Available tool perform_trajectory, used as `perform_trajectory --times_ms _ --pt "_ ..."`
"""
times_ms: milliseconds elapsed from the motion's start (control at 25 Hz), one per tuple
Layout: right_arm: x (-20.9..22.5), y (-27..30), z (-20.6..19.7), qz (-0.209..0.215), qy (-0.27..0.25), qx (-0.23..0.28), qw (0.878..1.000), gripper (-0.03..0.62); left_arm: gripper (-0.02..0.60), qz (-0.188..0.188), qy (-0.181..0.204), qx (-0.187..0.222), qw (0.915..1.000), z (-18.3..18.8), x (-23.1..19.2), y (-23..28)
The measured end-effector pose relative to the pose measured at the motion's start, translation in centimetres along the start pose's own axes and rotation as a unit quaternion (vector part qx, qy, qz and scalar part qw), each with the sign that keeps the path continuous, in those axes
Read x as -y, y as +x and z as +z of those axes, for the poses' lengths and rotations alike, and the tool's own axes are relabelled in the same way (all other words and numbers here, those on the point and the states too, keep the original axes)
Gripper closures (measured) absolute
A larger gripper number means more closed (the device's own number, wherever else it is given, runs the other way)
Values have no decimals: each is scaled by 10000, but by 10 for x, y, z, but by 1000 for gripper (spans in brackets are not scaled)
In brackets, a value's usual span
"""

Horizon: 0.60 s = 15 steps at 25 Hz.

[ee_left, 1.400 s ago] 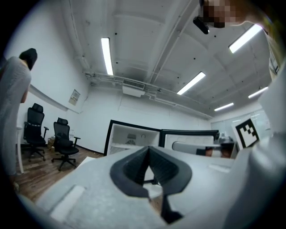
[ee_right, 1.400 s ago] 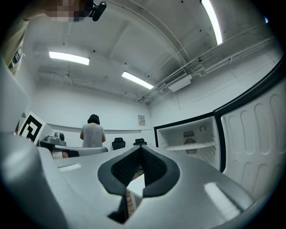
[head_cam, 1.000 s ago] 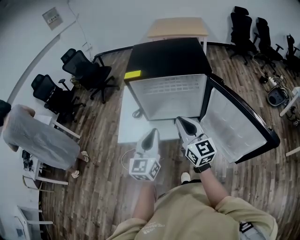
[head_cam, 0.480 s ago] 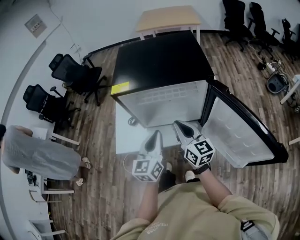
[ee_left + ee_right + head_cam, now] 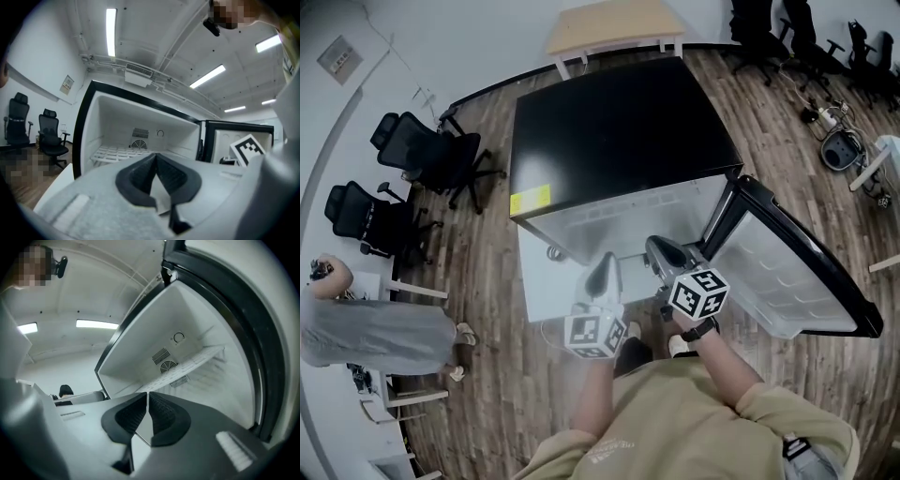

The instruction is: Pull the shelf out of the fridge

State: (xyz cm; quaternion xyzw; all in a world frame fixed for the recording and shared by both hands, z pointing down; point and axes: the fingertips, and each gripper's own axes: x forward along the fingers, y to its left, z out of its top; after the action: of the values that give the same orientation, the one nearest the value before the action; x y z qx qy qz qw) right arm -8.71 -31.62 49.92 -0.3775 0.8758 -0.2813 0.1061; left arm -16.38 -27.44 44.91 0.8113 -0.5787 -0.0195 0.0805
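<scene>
the fridge (image 5: 619, 122), a low black-topped box with a white cavity, stands straight ahead of both tongs, its mouth facing them

its door (image 5: 778, 272) is swung wide open and lies off to the right of the right tongs, clear of the way in

the shelf (image 5: 115, 152) is a white grid shelf seated inside the cavity, ahead of and beyond both pairs of tips, not touched; it lies flat, its long axis running from side wall to side wall, across the line the tongs point along, its front edge turned toward them; the right gripper view shows the shelf (image 5: 187, 364) slanted, which i judge to be the roll of that tool and not a tilt of the shelf

the left tongs (image 5: 155, 157) are closed on nothing, and so are the right tongs (image 5: 147, 397)

the step in hand looks like the reach in; to do it well, part both pairs before the front edge, level the right one to match the shelf, take the edge at two spots well apart, then draw straight back so it does not jam in its side rails
</scene>
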Motion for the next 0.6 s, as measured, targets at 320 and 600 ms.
perform_trajectory --times_ms 320,600 --pt "15 34 -19 94 547 -20 9985 544 580 -32 467 -84 9989 -3 -13 20" --pt "7 57 -21 115 607 1 9981 446 580 -23 573 -123 9983 2 -29 24"
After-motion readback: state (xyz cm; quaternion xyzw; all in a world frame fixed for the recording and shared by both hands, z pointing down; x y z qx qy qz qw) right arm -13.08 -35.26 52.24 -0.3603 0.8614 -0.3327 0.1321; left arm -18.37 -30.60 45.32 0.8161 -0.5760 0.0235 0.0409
